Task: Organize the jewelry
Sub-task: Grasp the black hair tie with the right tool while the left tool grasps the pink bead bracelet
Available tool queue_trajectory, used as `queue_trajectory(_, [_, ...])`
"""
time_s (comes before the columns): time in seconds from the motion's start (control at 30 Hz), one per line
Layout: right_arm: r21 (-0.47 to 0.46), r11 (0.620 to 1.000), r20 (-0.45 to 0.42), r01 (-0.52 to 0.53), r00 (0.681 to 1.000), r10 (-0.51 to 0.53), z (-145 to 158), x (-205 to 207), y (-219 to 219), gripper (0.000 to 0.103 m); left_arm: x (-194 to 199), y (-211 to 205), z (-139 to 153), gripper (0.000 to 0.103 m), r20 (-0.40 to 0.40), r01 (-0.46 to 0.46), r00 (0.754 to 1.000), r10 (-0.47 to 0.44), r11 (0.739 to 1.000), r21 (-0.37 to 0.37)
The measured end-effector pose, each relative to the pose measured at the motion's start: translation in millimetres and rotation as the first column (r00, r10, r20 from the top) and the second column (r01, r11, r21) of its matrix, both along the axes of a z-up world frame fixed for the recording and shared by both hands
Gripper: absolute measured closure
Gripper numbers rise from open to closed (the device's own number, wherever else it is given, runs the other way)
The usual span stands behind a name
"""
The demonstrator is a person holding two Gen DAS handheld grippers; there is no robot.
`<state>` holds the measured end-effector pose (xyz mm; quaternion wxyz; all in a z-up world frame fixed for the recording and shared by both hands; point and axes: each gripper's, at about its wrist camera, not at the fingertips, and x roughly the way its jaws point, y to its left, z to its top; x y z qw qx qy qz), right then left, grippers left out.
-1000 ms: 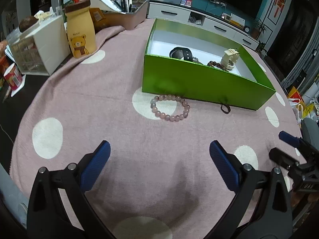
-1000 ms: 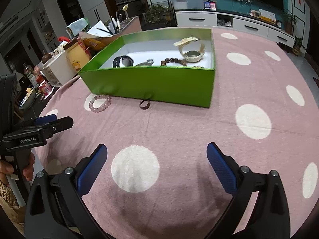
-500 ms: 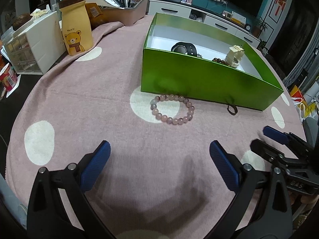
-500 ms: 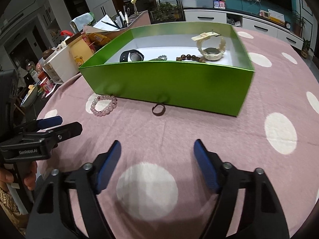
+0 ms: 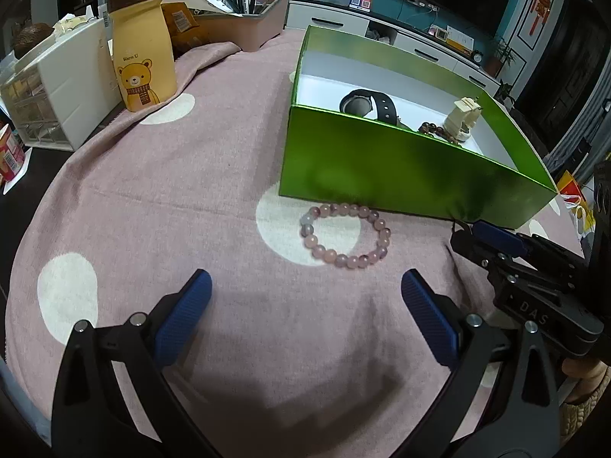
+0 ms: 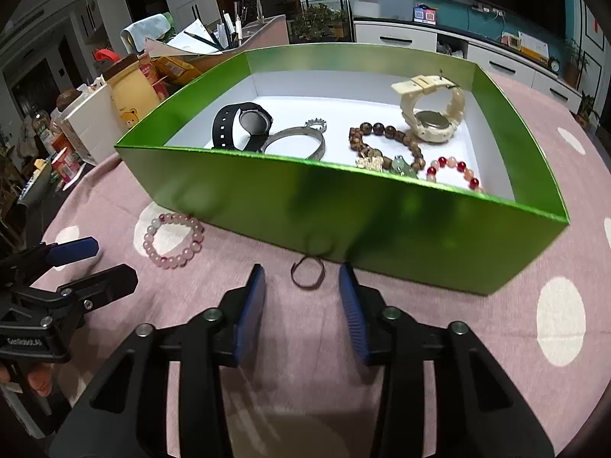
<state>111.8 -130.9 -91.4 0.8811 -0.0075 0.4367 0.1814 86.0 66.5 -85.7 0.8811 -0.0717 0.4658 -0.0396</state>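
A pink bead bracelet (image 5: 345, 235) lies on the pink dotted cloth in front of the green box (image 5: 401, 168); it also shows in the right wrist view (image 6: 172, 239). A small dark ring (image 6: 307, 274) lies by the box's front wall (image 6: 343, 213). My left gripper (image 5: 305, 318) is open and empty, just short of the bracelet. My right gripper (image 6: 301, 305) is open, partly closed in, with the ring just ahead between its fingertips. The box holds a black watch (image 6: 244, 124), a cream watch (image 6: 431, 108), a metal bangle (image 6: 294, 145) and bead bracelets.
A yellow bear carton (image 5: 141, 45), a white drawer unit (image 5: 57, 91) and a tray of pens (image 5: 244, 19) stand at the table's far left. The right gripper's fingers (image 5: 492, 240) show at the right of the left wrist view.
Both grippers moved forward toward the box. The right gripper narrowed its opening and came up to the dark ring. The left gripper came closer to the pink bracelet.
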Motion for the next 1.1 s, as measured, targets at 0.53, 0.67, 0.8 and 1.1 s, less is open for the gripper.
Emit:
queue_trajectory(0.53, [-0.056, 0.998, 0.033, 0.018, 0.999, -0.016, -1.4, -3.1, 1.7, 0.085, 11.7, -2.4, -3.5, 0.004, 0.008, 0.021, 1.000, -0.021, 1.000, -0.005])
queue_trajectory(0.67, [-0.017, 1.000, 0.036, 0.014, 0.999, -0.013, 4.2, -10.1, -5.8, 0.085, 15.7, 0.2, -3.4, 0.012, 0.006, 0.019, 1.000, -0.019, 1.000, -0.021])
queue_trajectory(0.8, [0.011, 1.000, 0.031, 0.023, 0.999, -0.024, 8.2, -15.1, -17.7, 0.085, 21.6, 2.1, -5.9, 0.023, 0.001, 0.002, 1.000, -0.002, 1.000, -0.029])
queue_trajectory(1.1, [0.037, 0.999, 0.043, 0.037, 0.998, -0.039, 13.4, -21.5, -27.3, 0.085, 27.8, -16.7, -8.5, 0.051, 0.026, 0.016, 0.999, -0.019, 0.995, 0.103])
